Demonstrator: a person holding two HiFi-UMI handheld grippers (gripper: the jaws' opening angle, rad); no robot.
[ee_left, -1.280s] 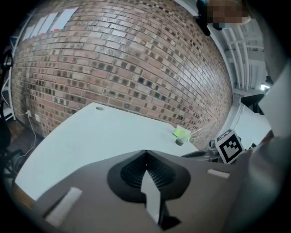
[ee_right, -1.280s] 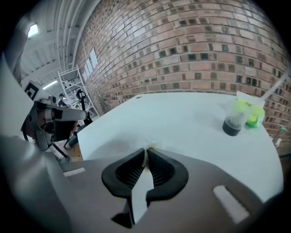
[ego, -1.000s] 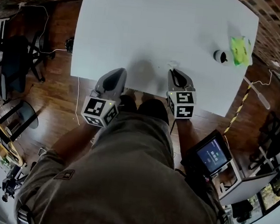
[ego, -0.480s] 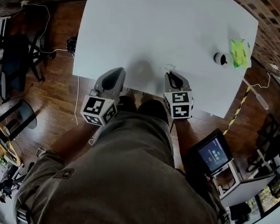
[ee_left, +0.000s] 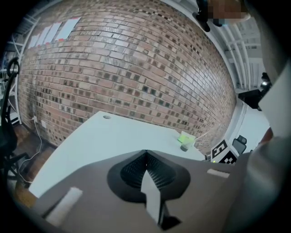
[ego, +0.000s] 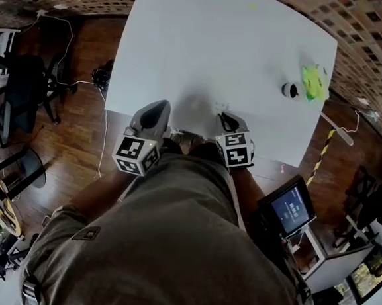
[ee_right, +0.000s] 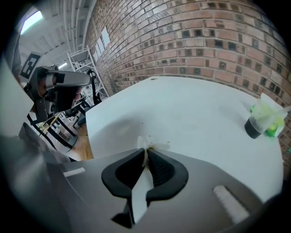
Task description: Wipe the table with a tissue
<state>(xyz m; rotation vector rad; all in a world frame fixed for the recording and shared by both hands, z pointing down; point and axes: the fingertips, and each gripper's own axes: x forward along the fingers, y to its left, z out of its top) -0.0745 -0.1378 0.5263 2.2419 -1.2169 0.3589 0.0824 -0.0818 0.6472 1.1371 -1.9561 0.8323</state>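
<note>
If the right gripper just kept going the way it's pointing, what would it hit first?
Probably nothing soon: the right gripper, shut on a tissue, points across bare table; the brick wall lies beyond. The dark cup and green pack sit off to its right. Tilt is hard to judge.

Olive-khaki clothing covers the person. Grey moulded left gripper and right gripper have black ribbed fingers and black-and-white marker cubes.

Bright, even overhead light; white bench nearly glaring. Faint soft shadow between left tongs and right tongs. Heavy fisheye bending, dark corners.
</note>
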